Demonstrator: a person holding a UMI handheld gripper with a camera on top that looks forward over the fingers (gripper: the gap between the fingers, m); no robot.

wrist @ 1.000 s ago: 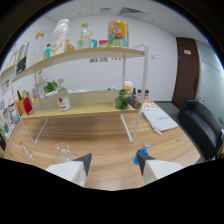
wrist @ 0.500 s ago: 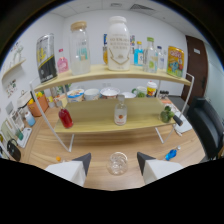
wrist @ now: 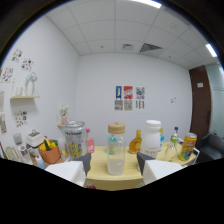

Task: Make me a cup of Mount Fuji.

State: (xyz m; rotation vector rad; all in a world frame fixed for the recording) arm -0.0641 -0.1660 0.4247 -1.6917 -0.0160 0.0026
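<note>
Wooden-lidded bottle (wrist: 116, 149) between the apart fingers of the hand-held gripper (wrist: 113, 167); yellow can (wrist: 187, 146), orange cup (wrist: 50, 153) alongside

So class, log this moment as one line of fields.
tongs: open, empty | ahead: clear bottle with tan cap on top shelf | neighbours: lidded jar, white-capped bottle, yellow can

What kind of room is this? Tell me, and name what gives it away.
Probably an office or lab room set up as a drinks station. A wooden shelf carries bottles and jars, among them a cork-lidded bottle just ahead of the open gripper; posters hang on the white wall under a panelled ceiling.
</note>
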